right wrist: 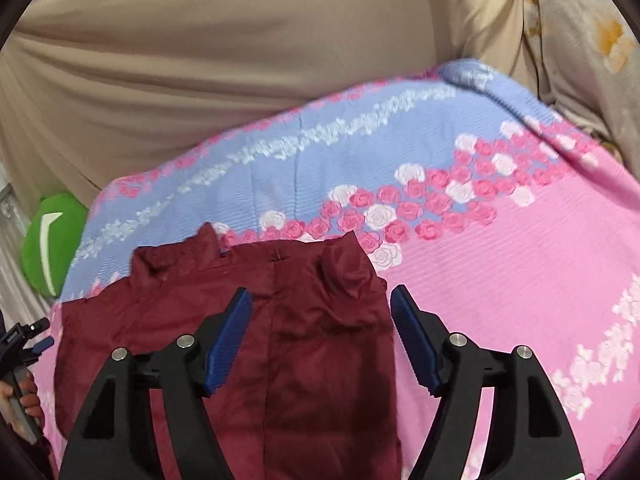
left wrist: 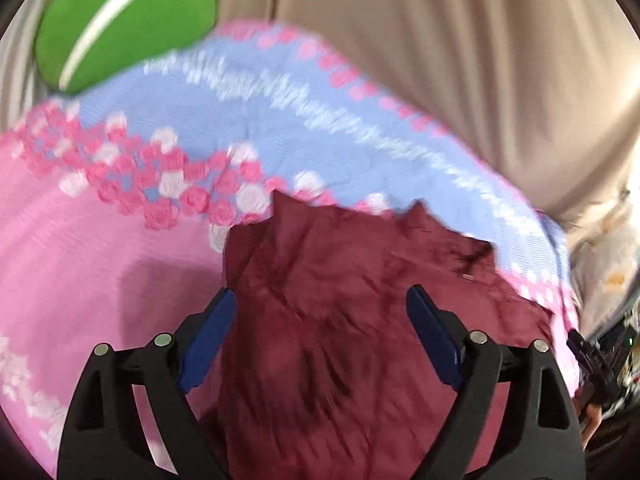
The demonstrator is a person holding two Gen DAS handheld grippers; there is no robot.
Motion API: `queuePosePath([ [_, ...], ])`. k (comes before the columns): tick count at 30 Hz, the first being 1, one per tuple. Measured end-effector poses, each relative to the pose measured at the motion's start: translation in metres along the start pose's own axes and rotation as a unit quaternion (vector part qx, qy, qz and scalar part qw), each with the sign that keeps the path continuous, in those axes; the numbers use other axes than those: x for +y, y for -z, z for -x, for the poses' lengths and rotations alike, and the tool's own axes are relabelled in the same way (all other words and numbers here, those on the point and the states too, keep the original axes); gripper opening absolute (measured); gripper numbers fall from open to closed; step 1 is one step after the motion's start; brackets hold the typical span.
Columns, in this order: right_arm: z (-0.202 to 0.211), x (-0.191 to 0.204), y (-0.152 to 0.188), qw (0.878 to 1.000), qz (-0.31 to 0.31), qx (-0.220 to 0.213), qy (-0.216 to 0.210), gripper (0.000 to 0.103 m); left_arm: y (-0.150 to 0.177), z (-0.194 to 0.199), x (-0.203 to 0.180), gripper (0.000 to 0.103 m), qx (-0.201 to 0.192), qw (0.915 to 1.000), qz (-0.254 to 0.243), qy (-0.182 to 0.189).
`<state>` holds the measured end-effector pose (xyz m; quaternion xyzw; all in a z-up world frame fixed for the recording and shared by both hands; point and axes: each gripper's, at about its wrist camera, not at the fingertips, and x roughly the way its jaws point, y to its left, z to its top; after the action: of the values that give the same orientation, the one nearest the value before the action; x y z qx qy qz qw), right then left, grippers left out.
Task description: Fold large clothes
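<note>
A dark red garment (left wrist: 352, 320) lies spread on a pink and blue flowered bedspread (left wrist: 100, 248). It also shows in the right wrist view (right wrist: 312, 344), with its collar end toward the far side. My left gripper (left wrist: 322, 300) is open and empty, hovering over the garment's left part. My right gripper (right wrist: 321, 300) is open and empty, over the garment's right edge. The left gripper also shows at the far left of the right wrist view (right wrist: 28, 340), held in a hand. The left wrist view is motion-blurred.
A green cushion (left wrist: 124, 20) lies at the bed's far left corner; it also shows in the right wrist view (right wrist: 52, 244). A beige curtain (right wrist: 200, 60) hangs behind the bed. A pale patterned cloth (right wrist: 580, 40) is at the far right.
</note>
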<state>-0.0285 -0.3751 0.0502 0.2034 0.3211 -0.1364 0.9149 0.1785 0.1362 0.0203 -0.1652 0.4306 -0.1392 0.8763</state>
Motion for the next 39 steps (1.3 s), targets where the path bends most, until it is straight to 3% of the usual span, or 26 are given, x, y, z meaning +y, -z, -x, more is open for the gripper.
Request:
queuePosePath([
  [2,-0.026,0.003,-0.002,1.000,0.000,0.021,0.013,0.066,-0.004,-0.026,0.009,0.058,0.023,0.9994,0.023,-0.009],
  [4,-0.042,0.008,0.001,0.999,0.010,0.039,0.020,0.004,-0.006,-0.038,0.014,0.010,0.035,0.9989,0.024,-0.022],
  [6,-0.038,0.017,-0.001,0.999,0.011,0.034,0.000,0.002,-0.008,-0.035,0.015,0.004,0.026,0.9992,0.028,-0.007],
  [10,0.013,0.029,-0.021,0.996,0.025,-0.077,-0.035,0.001,-0.023,-0.007,0.003,0.003,-0.031,0.9993,-0.007,-0.018],
  [12,0.017,0.028,-0.027,0.995,0.023,-0.093,-0.025,0.001,-0.029,-0.009,0.001,0.003,-0.033,0.9988,-0.019,-0.031],
  [14,-0.005,0.021,-0.028,0.997,0.015,-0.069,-0.014,0.001,-0.029,-0.029,0.004,0.004,-0.017,0.9983,-0.023,-0.050],
  [17,-0.062,0.008,-0.012,1.000,0.007,0.014,0.014,0.001,-0.018,-0.072,0.017,0.004,0.024,0.9962,-0.025,-0.080],
  [19,-0.091,0.006,0.002,0.998,0.019,0.053,0.032,0.000,-0.011,-0.081,0.020,0.004,0.017,0.9970,-0.021,-0.073],
  [24,-0.088,0.014,-0.003,0.994,0.033,0.056,0.083,0.001,-0.012,-0.072,0.017,0.007,0.004,0.9949,-0.030,-0.096],
  [28,-0.038,0.023,-0.009,0.997,0.011,-0.005,0.076,0.013,-0.019,-0.012,0.010,0.008,-0.060,0.9942,-0.019,-0.087],
  [31,0.006,0.069,-0.005,0.997,0.067,-0.044,0.025,0.013,-0.018,0.033,-0.020,0.009,-0.109,0.9897,-0.049,-0.078],
  [33,0.015,0.108,0.005,0.993,0.110,-0.036,-0.027,0.013,-0.008,0.057,-0.060,0.009,-0.123,0.9871,-0.096,-0.036],
  [35,0.016,0.153,0.028,0.983,0.158,-0.005,-0.094,0.014,0.007,0.058,-0.089,0.009,-0.109,0.9852,-0.132,0.001],
  [37,0.010,0.187,0.054,0.968,0.191,0.038,-0.155,0.014,0.027,0.042,-0.113,0.010,-0.067,0.9846,-0.159,0.032],
  [39,0.004,0.210,0.082,0.956,0.225,0.066,-0.174,0.014,0.048,0.011,-0.126,0.012,-0.019,0.9833,-0.179,0.028],
])
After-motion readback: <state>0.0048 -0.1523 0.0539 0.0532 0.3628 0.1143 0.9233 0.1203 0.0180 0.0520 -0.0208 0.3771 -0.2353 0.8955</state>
